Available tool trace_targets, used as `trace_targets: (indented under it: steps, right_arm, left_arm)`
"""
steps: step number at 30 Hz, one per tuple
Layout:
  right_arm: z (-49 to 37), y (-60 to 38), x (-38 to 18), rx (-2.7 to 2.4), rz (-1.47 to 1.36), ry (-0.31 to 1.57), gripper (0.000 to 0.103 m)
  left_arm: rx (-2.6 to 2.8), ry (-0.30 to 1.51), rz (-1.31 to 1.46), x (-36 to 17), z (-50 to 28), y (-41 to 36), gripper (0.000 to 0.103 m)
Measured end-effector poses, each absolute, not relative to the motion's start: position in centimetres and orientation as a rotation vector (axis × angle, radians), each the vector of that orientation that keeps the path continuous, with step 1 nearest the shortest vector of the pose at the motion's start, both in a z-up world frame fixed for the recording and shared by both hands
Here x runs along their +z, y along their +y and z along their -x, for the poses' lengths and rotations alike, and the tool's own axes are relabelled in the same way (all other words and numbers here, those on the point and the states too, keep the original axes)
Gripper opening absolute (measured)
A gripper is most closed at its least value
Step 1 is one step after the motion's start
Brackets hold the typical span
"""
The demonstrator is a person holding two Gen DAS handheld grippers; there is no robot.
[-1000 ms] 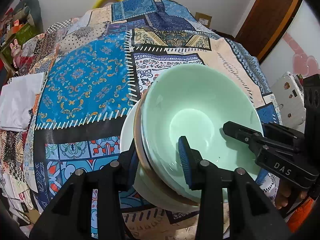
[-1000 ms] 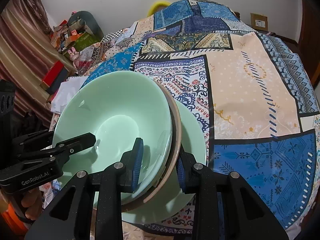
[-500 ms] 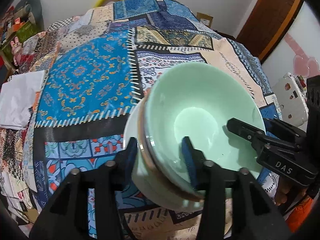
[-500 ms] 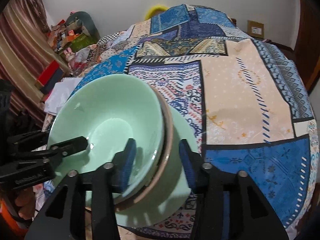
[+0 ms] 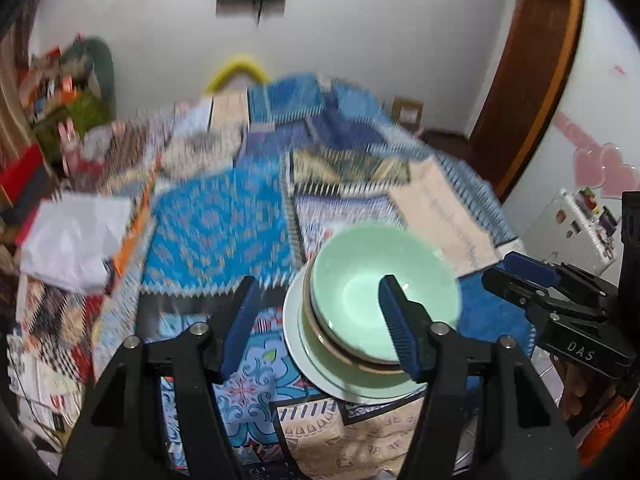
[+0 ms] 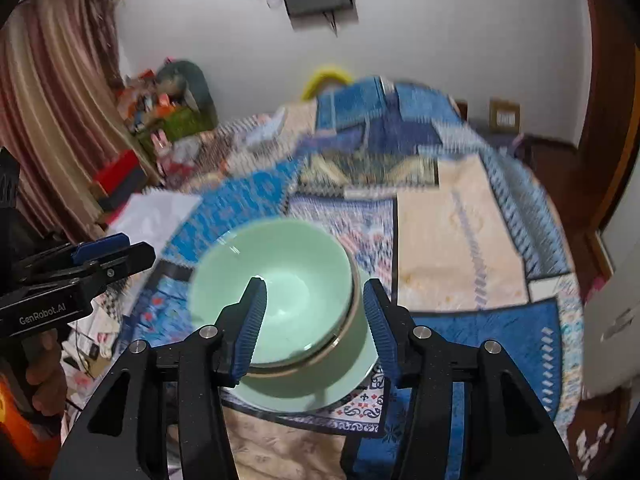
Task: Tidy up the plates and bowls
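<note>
A mint green bowl (image 5: 360,264) (image 6: 288,256) sits nested in a brown-rimmed bowl (image 5: 320,336) (image 6: 344,336) on a pale green plate (image 5: 320,376) (image 6: 288,396), all resting on the patchwork tablecloth (image 5: 216,232). My left gripper (image 5: 318,292) hangs above the stack's left side. Its jaws are opening, with nothing pressed between the blue pads. My right gripper (image 6: 313,284) hovers over the stack's right rim, open and off the bowls. Each gripper also shows in the other's view: the right gripper (image 5: 520,268) and the left gripper (image 6: 116,248).
A white cloth (image 5: 76,236) lies at the table's left edge. Boxes and clutter (image 5: 60,100) pile up by a striped curtain (image 6: 52,120) on the left. A wooden door (image 5: 532,60) and a white appliance (image 5: 576,220) stand on the right. A hand (image 6: 44,384) holds the left gripper.
Both grippers let go of the bowl stack's rim, opened, and rose up and back. The stack stays on the table and now looks smaller and lower in both views.
</note>
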State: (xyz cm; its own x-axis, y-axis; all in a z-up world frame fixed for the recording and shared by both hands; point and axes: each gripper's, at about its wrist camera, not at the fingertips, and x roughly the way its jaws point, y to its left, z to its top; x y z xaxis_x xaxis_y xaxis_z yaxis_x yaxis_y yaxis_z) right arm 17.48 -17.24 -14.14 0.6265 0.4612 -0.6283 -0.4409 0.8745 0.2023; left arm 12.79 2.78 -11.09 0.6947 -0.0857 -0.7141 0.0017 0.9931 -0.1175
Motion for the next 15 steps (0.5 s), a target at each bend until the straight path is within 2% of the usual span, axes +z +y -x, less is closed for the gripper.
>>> trace_targets:
  steps: [3, 6, 8, 12, 15]
  right_arm:
    - [-15.2, -17.4, -11.3, 0.531, -0.02, 0.632, 0.049]
    - [-13.1, -17.6, -8.9, 0.534, -0.014, 0.526, 0.061]
    - [-11.9, -17.8, -7.6, 0.534, -0.005, 0.465, 0.063]
    - [-9.6, -18.2, -5.4, 0.538, -0.005, 0.357, 0.074]
    - [-8.6, -18.3, -4.3, 0.552, -0.009, 0.312, 0.076]
  left_arm:
    - [-0.047, 0.686, 0.099, -7.8, -10.3, 2.4, 0.067]
    - [-0.049, 0.604, 0.106, -5.4, -8.5, 2.4, 0.07]
    - [-0.051, 0.542, 0.117, -3.6, -7.0, 2.4, 0.074]
    - [-0.055, 0.426, 0.088, -0.9, -4.3, 2.0, 0.09]
    - [-0.045, 0.344, 0.053, 0.5, -2.4, 1.4, 0.1]
